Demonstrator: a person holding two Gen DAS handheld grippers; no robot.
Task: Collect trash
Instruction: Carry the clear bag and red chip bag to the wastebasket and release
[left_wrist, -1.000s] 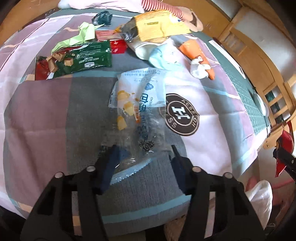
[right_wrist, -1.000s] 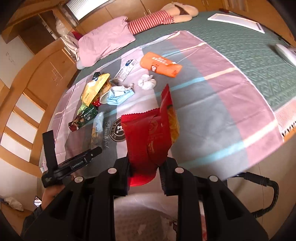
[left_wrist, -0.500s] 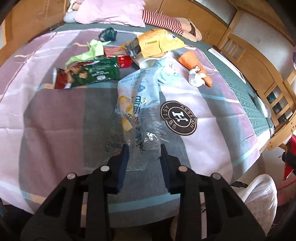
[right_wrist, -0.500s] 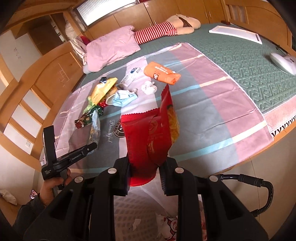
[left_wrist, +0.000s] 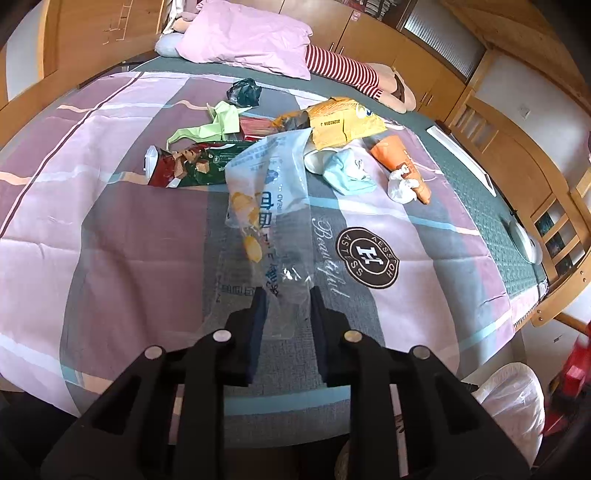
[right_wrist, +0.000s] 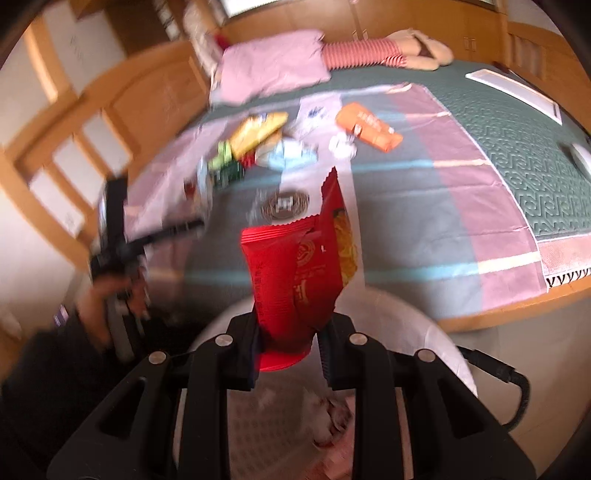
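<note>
We've got the left hand-held gripper (left_wrist: 286, 306) w/ jaws that have just been closing, now pinched on the clear bread bag (left_wrist: 267, 206), lifted off the bed (left_wrist: 129, 229). Right hand-held gripper (right_wrist: 290, 339) is clenched on the red snack bag (right_wrist: 299, 266), hanging above the white-lined trash bin (right_wrist: 436, 339) beside the bed edge. Other wrappers lie farther up the bedspread; right view's blurred.

my right wrist view is smeared with motion blur: the litter on the bed (right_wrist: 424, 206) is only coloured smudges, and my left hand (right_wrist: 107, 295) is a blur. the trash bag (left_wrist: 513, 395) is cut off at the left view's edge.
</note>
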